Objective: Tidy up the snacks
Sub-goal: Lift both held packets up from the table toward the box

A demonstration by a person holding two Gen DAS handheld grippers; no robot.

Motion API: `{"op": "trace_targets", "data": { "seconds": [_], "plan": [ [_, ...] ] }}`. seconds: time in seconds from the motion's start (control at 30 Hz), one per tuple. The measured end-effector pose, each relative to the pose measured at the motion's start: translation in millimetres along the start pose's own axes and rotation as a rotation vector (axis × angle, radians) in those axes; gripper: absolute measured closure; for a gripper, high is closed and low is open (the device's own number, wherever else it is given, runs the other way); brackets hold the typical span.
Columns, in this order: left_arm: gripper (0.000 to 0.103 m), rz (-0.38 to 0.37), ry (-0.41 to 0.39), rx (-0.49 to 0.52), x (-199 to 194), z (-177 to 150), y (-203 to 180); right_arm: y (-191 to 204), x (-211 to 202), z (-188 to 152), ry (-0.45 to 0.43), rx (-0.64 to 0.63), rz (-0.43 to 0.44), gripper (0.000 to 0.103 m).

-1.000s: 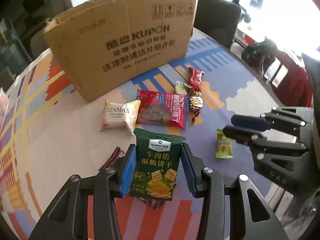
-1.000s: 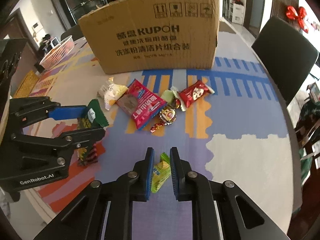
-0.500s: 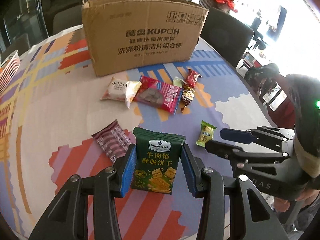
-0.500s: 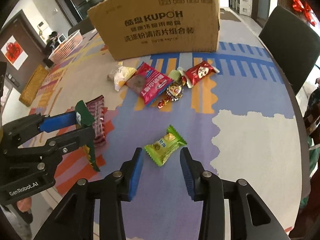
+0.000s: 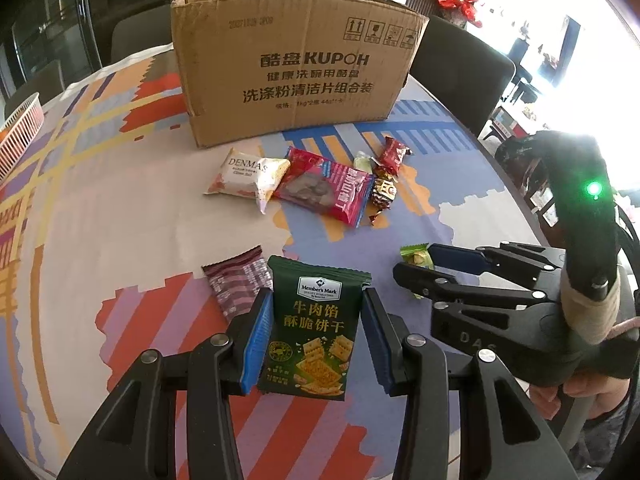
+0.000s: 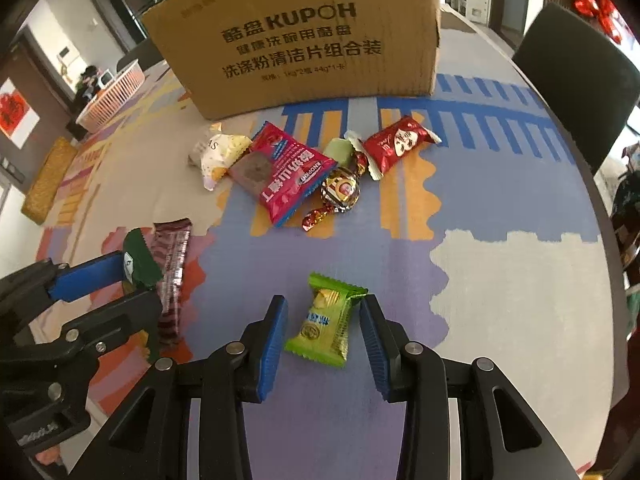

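My left gripper (image 5: 316,294) is shut on a dark green cracker packet (image 5: 312,332) and holds it upright above the table. In the right wrist view this gripper (image 6: 136,280) comes in from the left with the packet (image 6: 138,256). My right gripper (image 6: 323,302) stands open over a lime-green candy (image 6: 326,320) that lies flat on the tablecloth between its fingers. The left wrist view shows the right gripper (image 5: 414,260) at the right, with the candy (image 5: 412,254) partly hidden. A cardboard box (image 5: 296,68) stands at the back.
Before the box lie a white DENMAS pack (image 5: 244,174), a pink-red packet (image 5: 324,188), a red packet (image 5: 394,152) and a gold candy (image 5: 384,190). A maroon wrapper (image 5: 236,284) lies by the left gripper. A white basket (image 6: 112,96) and a dark chair (image 6: 576,80) flank the table.
The right gripper's jaws have opened and let go of the lime-green candy, which now lies on the cloth. The left gripper has rolled and shifted, still holding the cracker packet.
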State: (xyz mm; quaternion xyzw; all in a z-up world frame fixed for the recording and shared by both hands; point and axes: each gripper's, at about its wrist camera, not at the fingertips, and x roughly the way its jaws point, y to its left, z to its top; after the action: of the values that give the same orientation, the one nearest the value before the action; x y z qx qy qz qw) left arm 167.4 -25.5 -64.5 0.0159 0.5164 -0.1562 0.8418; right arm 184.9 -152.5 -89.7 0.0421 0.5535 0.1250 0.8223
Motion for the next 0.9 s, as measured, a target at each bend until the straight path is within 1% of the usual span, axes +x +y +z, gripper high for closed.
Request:
{"op": "trace_targets", "data": {
  "seconds": [0.07, 0.1, 0.2, 0.3, 0.4, 0.47, 0.57, 0.9],
  "plan": [
    [0.059, 0.000, -0.002, -0.003, 1.0, 0.6, 0.5, 3.7, 1.3, 1.6, -0.005, -0.017, -0.017, 0.067],
    [0.059, -0.001, -0.003, -0.005, 1.6, 0.8, 0.8, 6.6, 2.4, 2.2, -0.009, -0.034, -0.037, 0.072],
    [0.059, 0.002, -0.005, -0.010, 3.5, 1.0, 1.2, 10.0, 4.2, 3.0, -0.016, -0.067, -0.077, 0.079],
    [0.059, 0.006, -0.007, -0.014, 4.6, 1.2, 0.7, 8.9, 3.7, 2.9, -0.021, -0.075, -0.072, 0.080],
    [0.059, 0.003, -0.013, -0.021, 3.4, 2.6, 0.1, 4.3, -0.2, 2.6, -0.025, -0.053, -0.045, 0.081],
    [0.059, -0.001, -0.028, -0.024, 0.6, 4.3, -0.5, 1.2, -6.5, 1.9, -0.038, -0.050, -0.039, 0.081],
    [0.060, 0.014, -0.058, -0.013, -5.3, 9.5, -2.8, -0.6, -18.2, 4.3, -0.065, -0.048, -0.028, 0.081],
    [0.060, 0.021, -0.152, -0.026, -30.5, 39.5, -1.6, 4.2, -69.0, 32.6, -0.214, -0.054, 0.004, 0.081]
  ]
}}
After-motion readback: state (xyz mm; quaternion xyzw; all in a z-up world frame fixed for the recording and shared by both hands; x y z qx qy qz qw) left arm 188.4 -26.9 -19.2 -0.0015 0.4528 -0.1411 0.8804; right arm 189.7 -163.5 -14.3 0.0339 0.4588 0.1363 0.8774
